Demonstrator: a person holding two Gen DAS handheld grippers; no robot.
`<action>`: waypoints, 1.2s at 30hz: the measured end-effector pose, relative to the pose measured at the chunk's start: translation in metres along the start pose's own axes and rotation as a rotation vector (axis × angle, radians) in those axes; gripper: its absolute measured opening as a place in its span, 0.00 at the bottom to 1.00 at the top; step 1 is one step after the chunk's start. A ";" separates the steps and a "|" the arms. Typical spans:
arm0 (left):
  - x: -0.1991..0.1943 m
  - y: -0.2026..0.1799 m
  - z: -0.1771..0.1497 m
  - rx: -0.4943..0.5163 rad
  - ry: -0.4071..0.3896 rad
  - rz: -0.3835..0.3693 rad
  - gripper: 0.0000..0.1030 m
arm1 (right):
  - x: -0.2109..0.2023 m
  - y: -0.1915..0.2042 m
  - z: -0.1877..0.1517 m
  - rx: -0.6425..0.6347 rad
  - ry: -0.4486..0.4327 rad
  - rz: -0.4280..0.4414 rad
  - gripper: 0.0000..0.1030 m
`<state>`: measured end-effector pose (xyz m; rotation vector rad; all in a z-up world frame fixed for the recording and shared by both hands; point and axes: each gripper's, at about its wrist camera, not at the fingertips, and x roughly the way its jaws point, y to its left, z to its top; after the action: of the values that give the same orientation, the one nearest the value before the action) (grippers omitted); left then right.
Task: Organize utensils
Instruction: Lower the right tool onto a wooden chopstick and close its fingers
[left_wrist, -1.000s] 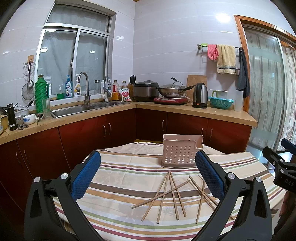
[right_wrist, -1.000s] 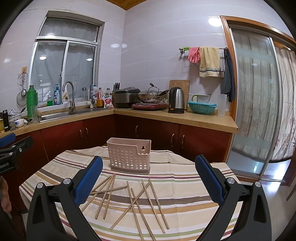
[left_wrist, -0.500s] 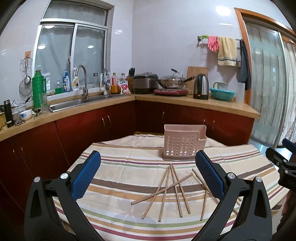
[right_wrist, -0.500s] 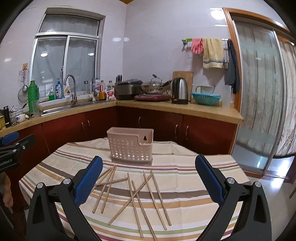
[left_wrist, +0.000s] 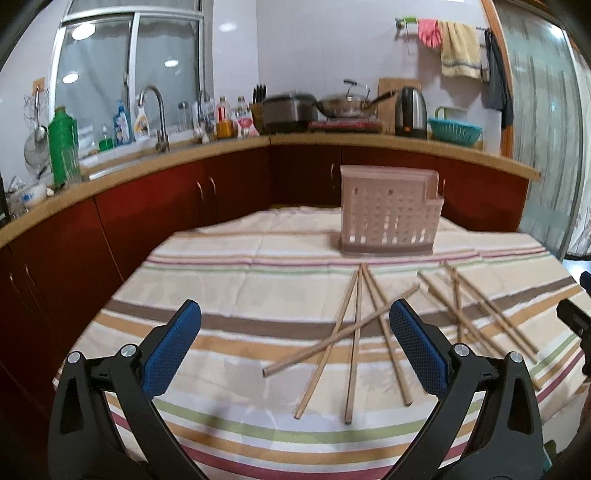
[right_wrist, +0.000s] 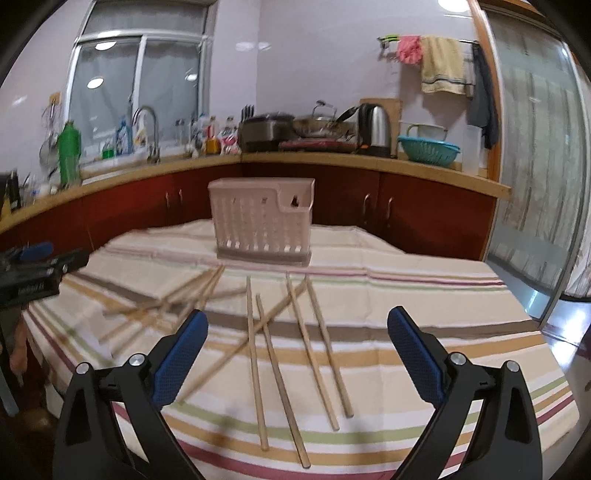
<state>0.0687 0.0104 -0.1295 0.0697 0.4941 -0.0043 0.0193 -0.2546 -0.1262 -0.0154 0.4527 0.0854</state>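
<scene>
Both grippers hover over the striped bench (left_wrist: 229, 258) with fingers spread wide and nothing between them. In the left wrist view, the left gripper (left_wrist: 295, 343) sits at the bottom of the frame; a crossed cluster of chopsticks (left_wrist: 354, 328) lies between and just beyond its blue fingers (left_wrist: 173, 347). In the right wrist view, the right gripper (right_wrist: 297, 354) frames another set of chopsticks (right_wrist: 288, 350), which lies centre frame between its fingers. The pink perforated utensil holder (right_wrist: 262, 225) stands upright beyond them, upper centre.
</scene>
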 end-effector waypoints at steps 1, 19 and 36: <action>0.003 0.001 -0.003 0.002 0.007 0.001 0.96 | 0.003 0.000 -0.005 -0.005 0.016 0.010 0.79; 0.049 0.001 -0.030 0.107 0.100 0.026 0.83 | 0.047 0.006 -0.060 -0.034 0.243 0.180 0.15; 0.099 0.020 -0.037 0.180 0.245 -0.018 0.75 | 0.058 0.009 -0.058 -0.032 0.259 0.202 0.07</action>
<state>0.1387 0.0342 -0.2071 0.2440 0.7391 -0.0582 0.0451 -0.2432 -0.2032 -0.0119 0.7109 0.2911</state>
